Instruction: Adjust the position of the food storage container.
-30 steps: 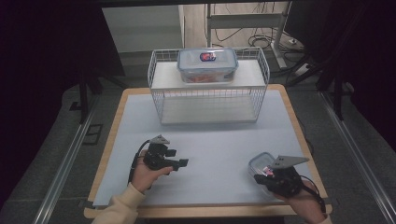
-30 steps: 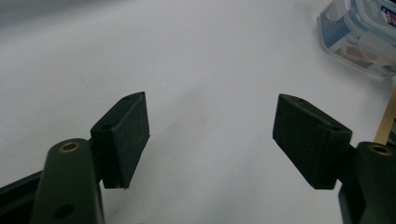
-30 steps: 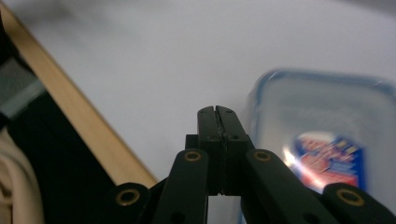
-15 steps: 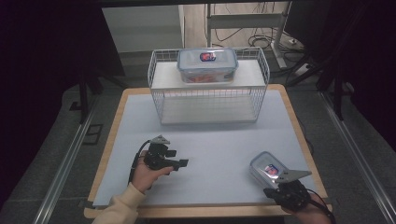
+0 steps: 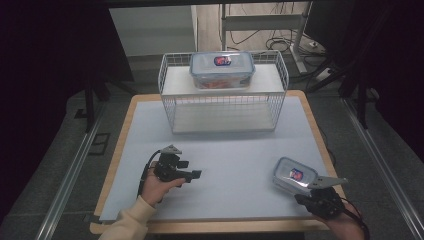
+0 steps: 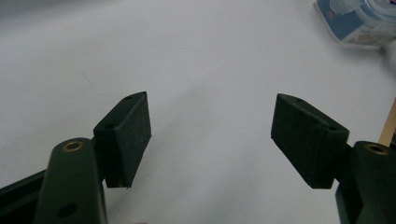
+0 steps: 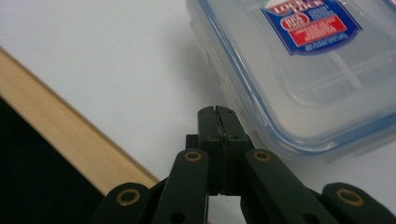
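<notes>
We see our right gripper (image 5: 312,192) at about 5 o'clock on the white table (image 5: 240,155), its 2 jaws pressed flat together with nothing between them. The small clear container (image 5: 293,175) with its blue-edged lid lies just beside those tips, toward 11 o'clock from them; in the right gripper view its rim (image 7: 299,140) sits close by the closed tips, and we cannot tell if they touch. Our left gripper (image 5: 192,174) sits at about 7 o'clock, jaws spread and empty. At 12 o'clock a wire basket (image 5: 223,107) carries a second container (image 5: 222,69) on top.
</notes>
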Motion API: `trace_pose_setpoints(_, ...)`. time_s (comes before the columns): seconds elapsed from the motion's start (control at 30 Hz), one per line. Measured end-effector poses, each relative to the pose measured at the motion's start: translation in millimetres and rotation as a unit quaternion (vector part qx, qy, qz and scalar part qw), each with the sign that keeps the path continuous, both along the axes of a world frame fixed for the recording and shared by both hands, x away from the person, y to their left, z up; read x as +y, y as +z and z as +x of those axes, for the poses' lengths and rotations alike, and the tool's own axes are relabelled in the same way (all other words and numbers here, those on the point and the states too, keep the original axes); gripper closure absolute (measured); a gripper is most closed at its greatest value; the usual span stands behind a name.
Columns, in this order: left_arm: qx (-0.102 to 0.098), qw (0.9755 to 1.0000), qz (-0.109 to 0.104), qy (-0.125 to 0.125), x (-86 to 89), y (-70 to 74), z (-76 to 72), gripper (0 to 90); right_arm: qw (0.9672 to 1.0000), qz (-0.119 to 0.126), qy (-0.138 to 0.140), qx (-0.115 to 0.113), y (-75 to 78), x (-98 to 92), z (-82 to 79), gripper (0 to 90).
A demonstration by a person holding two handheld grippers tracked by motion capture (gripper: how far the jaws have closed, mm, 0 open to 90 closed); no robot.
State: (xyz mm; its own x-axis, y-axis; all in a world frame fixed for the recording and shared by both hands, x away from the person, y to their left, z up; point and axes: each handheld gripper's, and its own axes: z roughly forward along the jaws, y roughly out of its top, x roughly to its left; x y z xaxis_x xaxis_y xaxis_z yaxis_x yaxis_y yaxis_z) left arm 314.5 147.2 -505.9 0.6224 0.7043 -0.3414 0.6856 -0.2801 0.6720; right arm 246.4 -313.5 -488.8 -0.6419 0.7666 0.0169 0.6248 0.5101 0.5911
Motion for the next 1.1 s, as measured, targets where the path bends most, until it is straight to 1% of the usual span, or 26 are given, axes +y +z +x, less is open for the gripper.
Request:
trace_pose_setpoints(0.07,0.000,1.0000,0.000,-0.001,-0.5,-0.1,0.1,28.3,0.9999,-0.009,-0.010,-0.002,-2.2,-3.3,2.5,89.8)
trace_pose_setpoints(0.17,0.001,1.0000,0.001,-0.001,-0.7,-0.5,0.6,28.2,0.9998,-0.003,-0.021,0.000,-4.0,-8.2,5.9,89.8)
trace_pose_setpoints(0.57,0.003,1.0000,-0.002,0.000,0.2,-0.8,1.1,28.3,0.9984,-0.002,-0.057,-0.008,-6.1,-23.4,14.2,89.8)
trace_pose_setpoints(0.7,0.002,1.0000,-0.003,0.001,0.7,-0.5,1.0,28.3,0.9979,0.002,-0.064,-0.010,-7.4,-27.3,16.7,89.8)
trace_pose_setpoints(0.8,0.002,1.0000,-0.003,0.003,1.3,-0.3,1.3,28.3,0.9977,0.003,-0.066,-0.012,-6.9,-29.2,15.8,89.8)
trace_pose_setpoints(0.83,0.003,1.0000,-0.003,0.003,1.5,-0.2,1.3,28.3,0.9976,0.007,-0.068,-0.011,-6.2,-29.9,14.7,89.8)
trace_pose_setpoints(0.9,0.002,1.0000,-0.005,0.003,2.0,0.5,0.9,28.3,0.9977,0.009,-0.067,-0.011,-1.4,-31.7,10.7,89.8)
trace_pose_setpoints(0.97,0.001,1.0000,-0.006,0.006,2.6,1.4,0.7,28.3,0.9971,0.014,-0.071,-0.023,9.4,-35.0,5.6,89.8)
trace_pose_setpoints(1.0,0.001,1.0000,-0.007,0.006,2.9,1.8,0.6,28.3,0.9965,0.015,-0.076,-0.029,13.5,-37.2,5.0,89.8)
trace_pose_setpoints(1.07,0.000,1.0000,-0.007,0.007,3.2,1.9,0.6,28.3,0.9940,0.021,-0.098,-0.044,24.9,-45.5,5.6,89.8)
trace_pose_setpoints(1.1,0.000,1.0000,-0.007,0.007,3.3,1.8,0.7,28.3,0.9931,0.021,-0.105,-0.048,27.8,-48.7,6.6,89.8)
